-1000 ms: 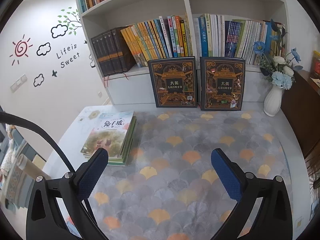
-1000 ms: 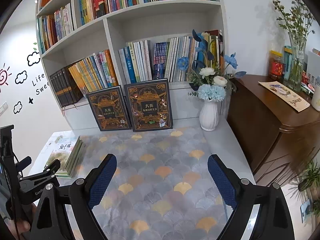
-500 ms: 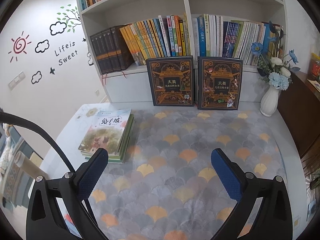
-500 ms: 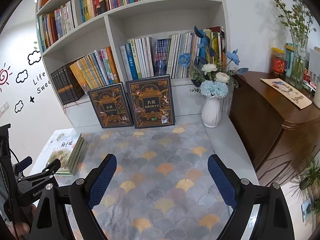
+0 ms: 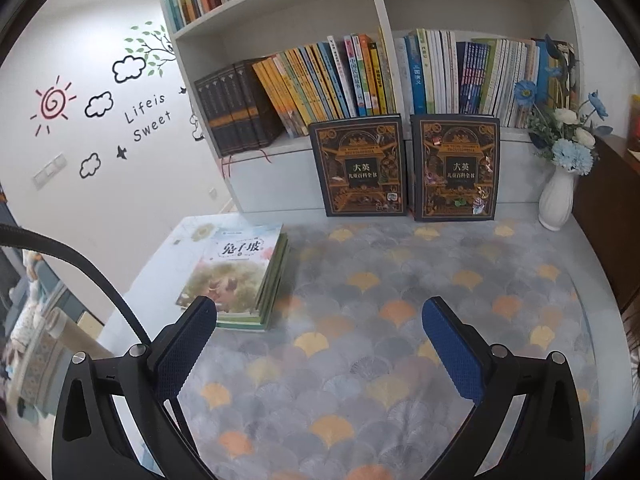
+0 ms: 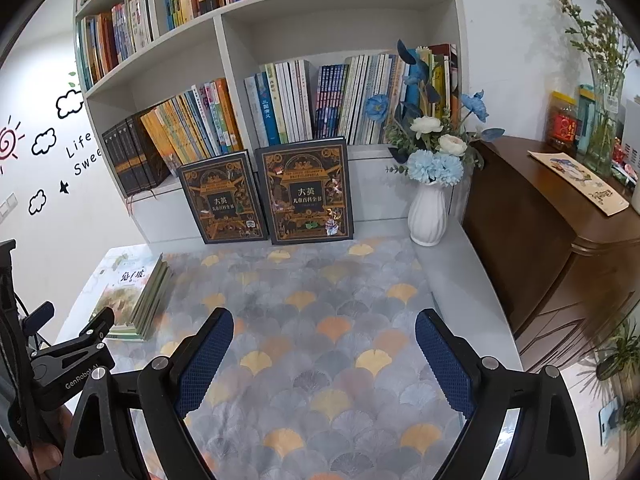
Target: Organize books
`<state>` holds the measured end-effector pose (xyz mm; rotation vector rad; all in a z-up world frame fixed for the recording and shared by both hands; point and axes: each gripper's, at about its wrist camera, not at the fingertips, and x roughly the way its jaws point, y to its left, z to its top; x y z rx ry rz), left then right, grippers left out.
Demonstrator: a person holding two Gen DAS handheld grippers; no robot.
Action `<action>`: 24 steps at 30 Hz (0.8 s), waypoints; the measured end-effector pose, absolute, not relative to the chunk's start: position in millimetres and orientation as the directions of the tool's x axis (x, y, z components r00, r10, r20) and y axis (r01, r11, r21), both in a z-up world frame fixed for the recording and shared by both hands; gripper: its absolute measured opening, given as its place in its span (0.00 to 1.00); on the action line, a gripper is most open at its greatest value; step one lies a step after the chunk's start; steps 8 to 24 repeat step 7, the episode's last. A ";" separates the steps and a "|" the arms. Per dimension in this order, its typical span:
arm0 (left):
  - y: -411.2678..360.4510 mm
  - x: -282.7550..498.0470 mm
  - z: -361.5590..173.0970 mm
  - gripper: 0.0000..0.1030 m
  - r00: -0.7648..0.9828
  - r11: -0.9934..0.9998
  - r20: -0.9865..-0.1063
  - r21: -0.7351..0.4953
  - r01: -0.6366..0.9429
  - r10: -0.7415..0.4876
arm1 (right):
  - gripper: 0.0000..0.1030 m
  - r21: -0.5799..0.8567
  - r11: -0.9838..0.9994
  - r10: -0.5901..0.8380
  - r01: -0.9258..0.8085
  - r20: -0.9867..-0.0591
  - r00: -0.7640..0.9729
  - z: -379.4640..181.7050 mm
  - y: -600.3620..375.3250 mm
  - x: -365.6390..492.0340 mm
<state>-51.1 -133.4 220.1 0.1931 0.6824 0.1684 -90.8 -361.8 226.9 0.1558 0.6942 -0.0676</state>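
Paperbacks in the stack of books (image 5: 236, 276) at the table's (image 5: 592, 240) left edge looked thin, light and probably floppy, best pinched at the spine side, while the left gripper (image 5: 320, 344) and right gripper (image 6: 324, 356) both gaped empty.

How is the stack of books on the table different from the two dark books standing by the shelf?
The stack of books lies flat on the table, at its left edge; the two dark books stand upright, leaning against the shelf at the back. The stack's top cover is pale and greenish; the dark books have black covers with gold ornament. The stack is piled up; the dark books sit side by side. Neither is held by a gripper.
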 end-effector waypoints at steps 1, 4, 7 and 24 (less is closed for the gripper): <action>-131.5 -49.6 217.7 1.00 0.759 0.970 -0.615 0.227 -0.091 0.215 | 0.88 0.121 0.986 -0.009 0.114 -0.646 0.763 225.5 -361.2 -89.8; -125.2 -52.3 212.8 1.00 0.778 0.973 -0.594 0.205 -0.103 0.207 | 0.88 0.101 0.988 -0.019 0.114 -0.663 0.748 218.3 -357.4 -86.6; -116.8 -50.8 203.2 1.00 0.764 0.975 -0.612 0.194 -0.106 0.205 | 0.89 0.083 0.990 -0.032 0.118 -0.672 0.740 210.0 -351.2 -86.2; -116.8 -50.8 203.2 1.00 0.764 0.975 -0.612 0.194 -0.106 0.205 | 0.89 0.083 0.990 -0.032 0.118 -0.672 0.740 210.0 -351.2 -86.2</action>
